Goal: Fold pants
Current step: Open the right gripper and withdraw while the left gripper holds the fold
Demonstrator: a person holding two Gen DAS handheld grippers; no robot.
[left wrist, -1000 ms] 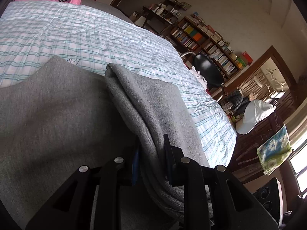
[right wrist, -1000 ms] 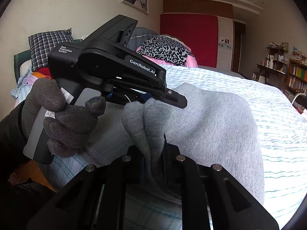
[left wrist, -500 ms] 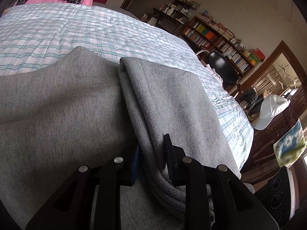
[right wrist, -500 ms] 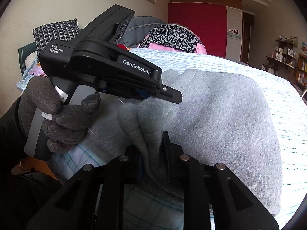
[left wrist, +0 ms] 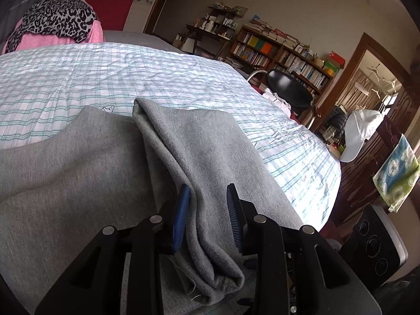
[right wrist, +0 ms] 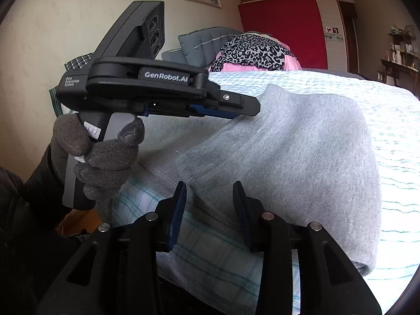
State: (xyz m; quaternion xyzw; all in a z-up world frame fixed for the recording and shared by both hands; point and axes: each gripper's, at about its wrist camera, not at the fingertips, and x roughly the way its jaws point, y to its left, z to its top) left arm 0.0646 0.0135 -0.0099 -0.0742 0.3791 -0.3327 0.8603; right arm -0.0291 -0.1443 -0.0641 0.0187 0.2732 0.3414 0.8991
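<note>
pants (left wrist: 78, 173) on bed (left wrist: 131, 78), pillows (left wrist: 52, 26) behind

Both cameras sit low and close behind their fingers, over the bed (left wrist: 183, 78); the left faces the bookshelf (left wrist: 283, 55), the right the headboard. Both show the pants (right wrist: 302, 157).

Heather-grey pants (left wrist: 199, 141) lie between the left claw (left wrist: 208, 218)'s blue pads (left wrist: 181, 218), on a white bed sheet (left wrist: 183, 78) checked in teal. Beyond the claw, a black-and-grey leopard-print cloth (left wrist: 57, 18) covers pink fabric (left wrist: 39, 39).
</note>
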